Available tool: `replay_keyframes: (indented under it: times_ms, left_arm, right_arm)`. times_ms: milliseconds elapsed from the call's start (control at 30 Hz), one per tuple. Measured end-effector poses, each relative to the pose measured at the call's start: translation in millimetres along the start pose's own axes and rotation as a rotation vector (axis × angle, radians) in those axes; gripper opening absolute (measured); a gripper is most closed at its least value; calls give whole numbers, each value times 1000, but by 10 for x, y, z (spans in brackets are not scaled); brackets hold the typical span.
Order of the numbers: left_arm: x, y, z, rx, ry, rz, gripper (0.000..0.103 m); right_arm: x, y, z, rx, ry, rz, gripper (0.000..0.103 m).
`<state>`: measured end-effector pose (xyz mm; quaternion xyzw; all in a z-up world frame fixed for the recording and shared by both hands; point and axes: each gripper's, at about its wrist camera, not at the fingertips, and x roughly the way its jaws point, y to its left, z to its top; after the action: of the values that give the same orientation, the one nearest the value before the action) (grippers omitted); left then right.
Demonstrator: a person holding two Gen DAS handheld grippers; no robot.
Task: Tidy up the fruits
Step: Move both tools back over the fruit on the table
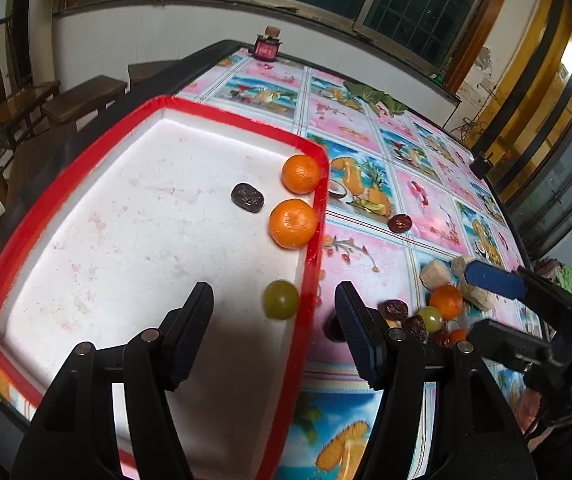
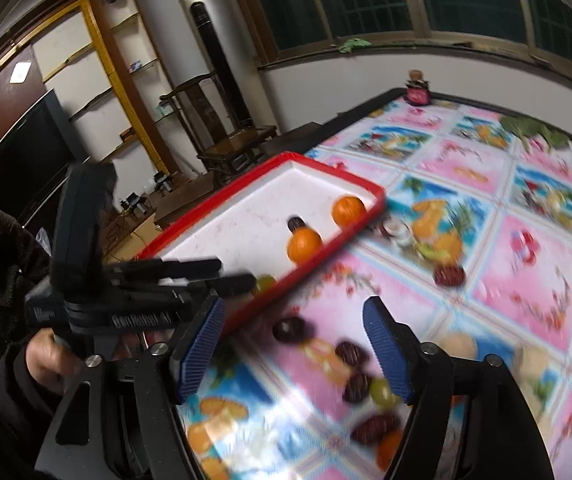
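Low at centre frame, the left gripper [image 1: 274,312] hangs spread and empty over the tray's red rim [image 1: 313,236] beside a green grape [image 1: 281,299], while the right gripper [image 2: 293,344], also released, hovers above the loose fruit pile [image 2: 365,392], apparently choosing its next pick, calling for a descent and squeeze.

Tablecloth [image 1: 349,128]: fruit-print squares, beneath and ahead of the jaws.
Jar [image 1: 266,46]: far ahead, at the table's far edge.
Chair [image 2: 230,136]: wooden, ahead-left.
Air conditioner [image 2: 214,52]: tall, ahead-left.
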<state>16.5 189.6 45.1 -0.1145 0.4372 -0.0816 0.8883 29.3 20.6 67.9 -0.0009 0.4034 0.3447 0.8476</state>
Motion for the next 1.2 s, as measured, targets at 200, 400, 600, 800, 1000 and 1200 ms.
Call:
replay_keyframes:
  times_ms: [200, 400, 600, 800, 1000, 1200]
  left_arm:
    - [-71, -103, -173, 11, 6, -20, 72]
    - [-99, -378, -271, 69, 20, -51, 72]
    - [-33, -693, -327, 120, 51, -102, 72]
    - [49, -1112, -468, 179, 93, -188, 72]
    - [119, -1461, -509, 242, 100, -247, 63]
    - [252, -1706, -403, 318, 116, -259, 52]
  right_arm:
    - [-202, -33, -337, 24, 11, -52, 80]
    - [-403, -166, -625, 46, 33, -107, 80]
    - [-552, -445, -797, 105, 37, -177, 80]
    - [-682, -753, -790, 169, 17, -266, 67]
    - [-784, -1056, -772, 209, 0, -317, 59]
    - [-748, -1271, -876, 249, 29, -316, 53]
